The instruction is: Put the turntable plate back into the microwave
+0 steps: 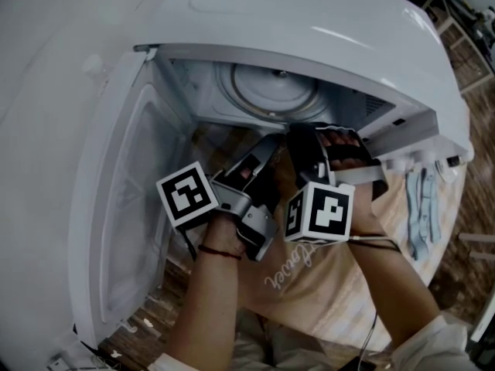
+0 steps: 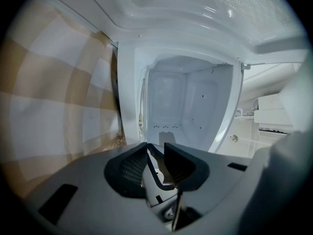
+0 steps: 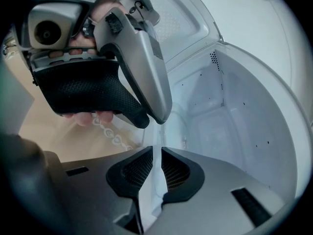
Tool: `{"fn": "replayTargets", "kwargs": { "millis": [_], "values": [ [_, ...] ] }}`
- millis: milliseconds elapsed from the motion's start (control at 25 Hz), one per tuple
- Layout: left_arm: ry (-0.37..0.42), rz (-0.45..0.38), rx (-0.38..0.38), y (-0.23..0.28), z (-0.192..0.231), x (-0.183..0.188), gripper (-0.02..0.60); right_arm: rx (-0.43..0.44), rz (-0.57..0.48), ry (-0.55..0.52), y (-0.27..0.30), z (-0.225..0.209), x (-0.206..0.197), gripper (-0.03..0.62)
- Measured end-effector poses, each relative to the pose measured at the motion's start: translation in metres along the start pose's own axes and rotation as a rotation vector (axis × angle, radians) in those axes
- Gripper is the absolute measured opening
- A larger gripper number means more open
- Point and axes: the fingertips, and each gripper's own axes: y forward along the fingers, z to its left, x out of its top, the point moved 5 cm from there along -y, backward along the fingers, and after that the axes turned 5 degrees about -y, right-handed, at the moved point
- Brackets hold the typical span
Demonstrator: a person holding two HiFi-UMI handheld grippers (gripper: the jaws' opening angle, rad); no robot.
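In the head view, the microwave [image 1: 309,14] is standing with its door [image 1: 116,207] swinging wide to the left. The turntable plate [image 1: 267,91] is lying flat on the floor of the cavity, toward the back. Both hands are reaching at the opening. The left gripper [image 1: 267,149] and the right gripper [image 1: 309,141] are sitting side by side just in front of the plate's near rim. Whether either one is touching that rim cannot be told from here.

In the left gripper view, the left gripper [image 2: 155,151] is pointing at the white cavity [image 2: 186,102]. Its jaws are standing apart and gripping nothing. A checked cloth [image 2: 49,82] is showing at the left. The plate is not showing clearly here.

In the right gripper view, the right gripper [image 3: 156,153] is facing the cavity wall [image 3: 234,116]. Its jaws are leaving only a narrow slit, with nothing but pale white showing through it and nothing visibly clamped. The left gripper [image 3: 151,116], held by fingers, is hanging just above and to the left. The plate is not showing clearly in this view either.
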Motion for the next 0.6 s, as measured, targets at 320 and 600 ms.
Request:
{"fn": "replayTargets", "kwargs": {
  "millis": [320,600],
  "values": [
    [0.026,0.011,0.015,-0.008,0.001,-0.009,0.071,-0.019,-0.015,0.048,-0.015,0.006,-0.002,0.072],
    [0.060,0.028,0.010,-0.013,-0.007,-0.020,0.059,-0.042,-0.022,0.082,-0.032,0.002,0.000,0.072]
  ]
}}
